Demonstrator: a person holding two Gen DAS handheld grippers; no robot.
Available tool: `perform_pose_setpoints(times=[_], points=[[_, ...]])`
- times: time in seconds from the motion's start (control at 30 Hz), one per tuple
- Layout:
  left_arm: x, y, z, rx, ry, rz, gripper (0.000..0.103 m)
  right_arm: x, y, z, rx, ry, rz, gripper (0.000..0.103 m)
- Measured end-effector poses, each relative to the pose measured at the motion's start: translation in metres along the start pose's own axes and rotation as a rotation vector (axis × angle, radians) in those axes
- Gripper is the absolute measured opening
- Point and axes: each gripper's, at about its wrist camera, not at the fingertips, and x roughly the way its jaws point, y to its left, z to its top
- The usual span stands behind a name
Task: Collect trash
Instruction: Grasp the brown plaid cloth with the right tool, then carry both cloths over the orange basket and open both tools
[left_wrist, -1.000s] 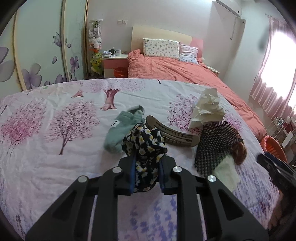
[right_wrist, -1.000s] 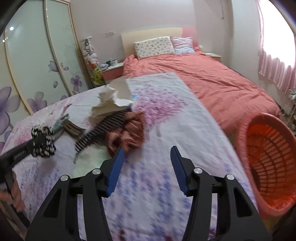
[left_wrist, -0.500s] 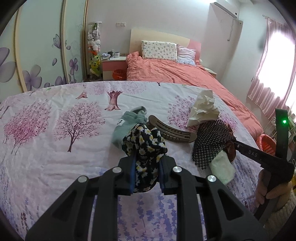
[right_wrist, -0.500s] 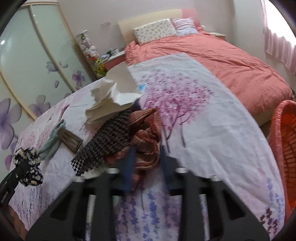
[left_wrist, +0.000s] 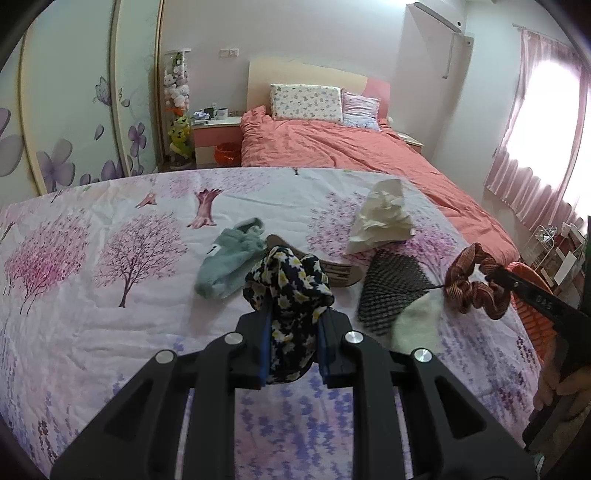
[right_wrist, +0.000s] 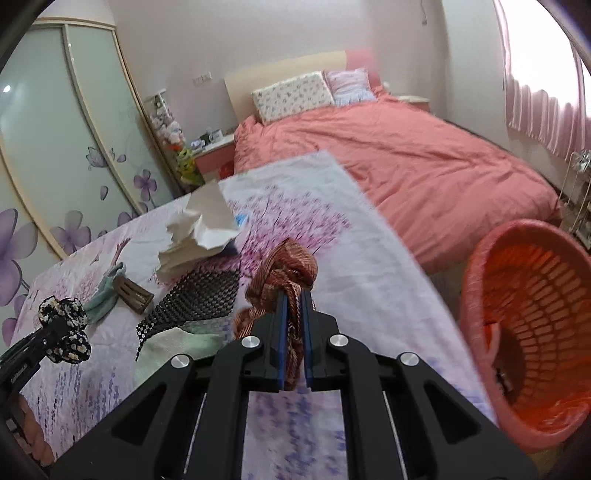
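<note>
So both hands are already loaded here. The left gripper (left_wrist: 291, 343) is clamping a floral scrunchie (left_wrist: 286, 286), black with yellow and white flowers, and is holding it above the near edge of the flowery bedsheet (left_wrist: 110, 317). The right gripper (right_wrist: 291, 321) is pinching a rust-brown scrunchie (right_wrist: 286, 275), jaws nearly together with the fabric bunched between the pads, and it's hanging clear of the sheet near the right edge.

What matters next is the orange basket (right_wrist: 524, 332). It's sitting off the sheet's right edge, lower than the bed surface, to the right of the right gripper and open side up. The right hand is much nearer to it, so its scrunchie probably gets dropped first; the left one has to cross the whole pile.

Left lying near the sheet's middle: crumpled paper (left_wrist: 382, 218), a checked black cloth (left_wrist: 391, 284), a pale green sock (left_wrist: 229, 258) and a brown comb-like piece (right_wrist: 133, 293).
</note>
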Motion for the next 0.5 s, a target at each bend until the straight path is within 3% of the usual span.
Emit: perform_pose_setpoints(times=[0.5], points=[[-0.021, -0.076, 0.011, 0.093, -0.049, -0.127, 0.020, -0.073, -0.035, 0.003, -0.028, -0.189, -0.058, 0.007]])
